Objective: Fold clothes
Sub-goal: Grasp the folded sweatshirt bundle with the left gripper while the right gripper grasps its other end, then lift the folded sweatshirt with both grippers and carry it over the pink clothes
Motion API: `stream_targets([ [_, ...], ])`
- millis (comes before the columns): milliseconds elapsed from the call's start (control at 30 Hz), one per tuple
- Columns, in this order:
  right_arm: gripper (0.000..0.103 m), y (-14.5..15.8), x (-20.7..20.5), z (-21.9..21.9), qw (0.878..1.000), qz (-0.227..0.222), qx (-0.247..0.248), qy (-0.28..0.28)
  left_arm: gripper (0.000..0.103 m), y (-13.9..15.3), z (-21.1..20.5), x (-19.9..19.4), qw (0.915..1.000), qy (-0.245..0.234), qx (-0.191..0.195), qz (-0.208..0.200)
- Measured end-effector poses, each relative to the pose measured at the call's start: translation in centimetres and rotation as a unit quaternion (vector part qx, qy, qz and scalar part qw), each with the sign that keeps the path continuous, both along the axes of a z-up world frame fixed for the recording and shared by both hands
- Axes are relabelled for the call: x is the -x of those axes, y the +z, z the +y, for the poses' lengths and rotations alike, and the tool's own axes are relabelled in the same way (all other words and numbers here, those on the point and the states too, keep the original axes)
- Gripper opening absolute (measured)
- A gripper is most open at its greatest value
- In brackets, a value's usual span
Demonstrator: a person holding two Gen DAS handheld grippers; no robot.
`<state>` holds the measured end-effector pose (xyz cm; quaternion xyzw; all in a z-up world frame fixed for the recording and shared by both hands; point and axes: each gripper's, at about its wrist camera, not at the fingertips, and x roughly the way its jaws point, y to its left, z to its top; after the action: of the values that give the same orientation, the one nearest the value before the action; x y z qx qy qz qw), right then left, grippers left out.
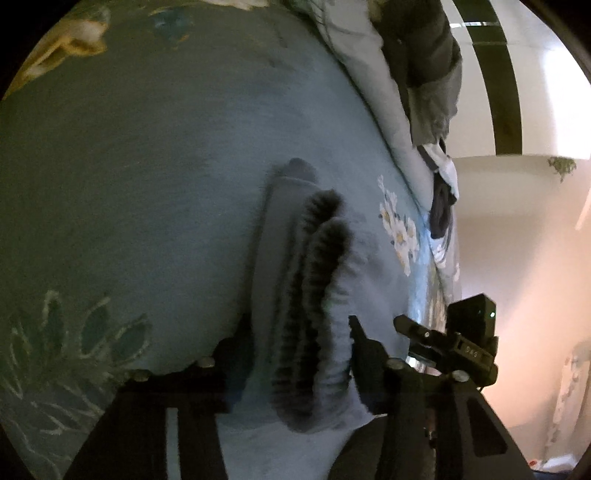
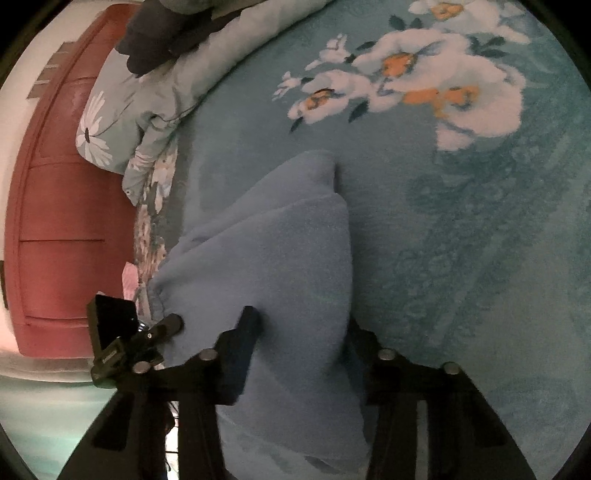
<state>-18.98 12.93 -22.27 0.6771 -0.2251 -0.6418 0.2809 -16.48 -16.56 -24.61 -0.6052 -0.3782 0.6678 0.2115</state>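
A light blue fleece garment with dark ribbed trim hangs between the fingers of my left gripper, which is shut on it above the teal bedspread. In the right wrist view the same blue garment drapes down from my right gripper, which is shut on a thick bunch of its fabric. The garment's lower end touches the bedspread.
A folded floral quilt with dark clothes on it lies along the bed's edge. It also shows in the left wrist view. A red-brown cabinet stands beside the bed. A pale wall lies beyond the bed.
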Motion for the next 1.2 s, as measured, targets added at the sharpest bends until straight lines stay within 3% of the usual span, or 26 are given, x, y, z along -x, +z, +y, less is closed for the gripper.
stream_targets([
  [100, 0.027, 0.0, 0.0, 0.5, 1.0, -0.008, 0.001, -0.013, 0.04, -0.2, -0.2, -0.3, 0.9999, 0.016, -0.003, -0.006],
  [233, 0.019, 0.8, 0.0, 0.3, 1.0, -0.004, -0.007, -0.015, 0.035, 0.8, 0.5, -0.6, 0.9996, 0.016, 0.023, 0.0],
  [433, 0.017, 3.8, 0.2, 0.5, 1.0, 0.019, -0.004, -0.009, 0.034, 3.3, 1.3, -1.8, 0.9991, 0.01, 0.04, 0.011],
  [700, 0.017, 9.2, -1.0, 3.9, 0.998, 0.059, 0.005, 0.002, 0.034, 8.9, 4.6, -4.2, 0.9982, 0.0, 0.037, 0.048],
  [933, 0.017, 14.0, -3.0, 10.5, 0.995, 0.094, 0.014, -0.01, 0.034, 14.2, 11.1, -6.1, 0.995, -0.038, 0.04, 0.083],
  [1200, 0.017, 17.8, -5.6, 22.3, 0.991, 0.12, 0.003, -0.057, 0.034, 18.3, 22.6, -7.8, 0.9875, -0.115, 0.036, 0.101],
])
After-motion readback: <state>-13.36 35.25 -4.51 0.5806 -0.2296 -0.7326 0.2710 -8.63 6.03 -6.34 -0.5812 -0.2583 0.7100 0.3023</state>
